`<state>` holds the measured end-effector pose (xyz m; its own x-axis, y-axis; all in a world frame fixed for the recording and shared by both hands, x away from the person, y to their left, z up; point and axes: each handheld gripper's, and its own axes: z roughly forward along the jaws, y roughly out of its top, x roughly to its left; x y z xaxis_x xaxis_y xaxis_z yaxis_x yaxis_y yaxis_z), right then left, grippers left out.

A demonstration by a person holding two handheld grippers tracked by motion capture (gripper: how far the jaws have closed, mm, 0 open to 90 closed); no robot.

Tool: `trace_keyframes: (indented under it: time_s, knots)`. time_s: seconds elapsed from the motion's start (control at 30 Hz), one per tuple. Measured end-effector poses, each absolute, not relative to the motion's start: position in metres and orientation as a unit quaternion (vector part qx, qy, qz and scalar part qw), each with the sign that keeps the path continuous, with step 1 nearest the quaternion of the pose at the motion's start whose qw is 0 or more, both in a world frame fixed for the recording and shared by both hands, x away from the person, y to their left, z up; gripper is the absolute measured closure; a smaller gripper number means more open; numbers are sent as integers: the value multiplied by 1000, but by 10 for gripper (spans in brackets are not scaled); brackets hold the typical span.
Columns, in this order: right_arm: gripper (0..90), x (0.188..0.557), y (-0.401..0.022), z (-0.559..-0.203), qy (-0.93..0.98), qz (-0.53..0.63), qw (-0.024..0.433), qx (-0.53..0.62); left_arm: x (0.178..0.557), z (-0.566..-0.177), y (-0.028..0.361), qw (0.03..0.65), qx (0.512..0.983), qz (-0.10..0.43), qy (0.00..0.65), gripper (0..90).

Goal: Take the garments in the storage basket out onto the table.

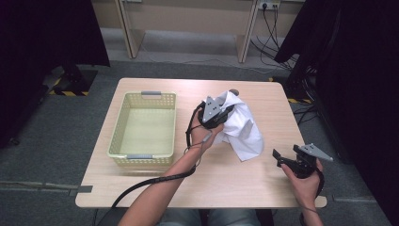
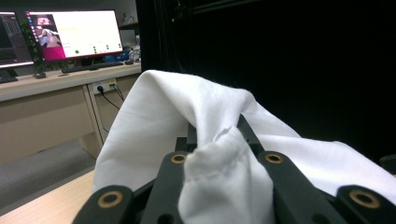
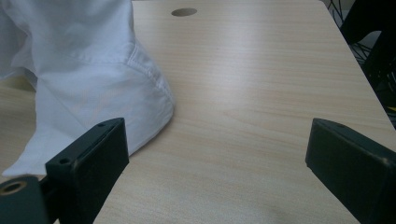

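Cloth (image 1: pixel 242 127): white, bunched, raised over the tabletop (image 1: pixel 235 183) toward the far right corner; lower end draped down onto the wood.
Left claw (image 1: pixel 225 114): closed on a fold of the cloth, jaws pinching it.
Right claw (image 1: pixel 278 157): jaws wide apart, nothing between them, near the right edge, close to the near corner.
Basket (image 1: pixel 141 155): yellow, by the left edge.

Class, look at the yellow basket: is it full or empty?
Empty: the high view shows the basket's bare floor; the white cloth hangs outside it.
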<state>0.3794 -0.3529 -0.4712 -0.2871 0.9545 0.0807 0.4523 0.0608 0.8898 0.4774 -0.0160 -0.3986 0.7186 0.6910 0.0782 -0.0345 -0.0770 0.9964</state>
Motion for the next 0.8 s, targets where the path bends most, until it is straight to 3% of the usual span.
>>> trace_keyframes:
  time_s: [0.73, 0.8]
  knots:
    - [64, 379, -352, -471, 672, 440, 284, 523, 496, -420, -18, 613, 692, 260, 278, 792]
    - [63, 380, -352, -471, 673, 440, 283, 523, 497, -420, -18, 612, 694, 254, 280, 758]
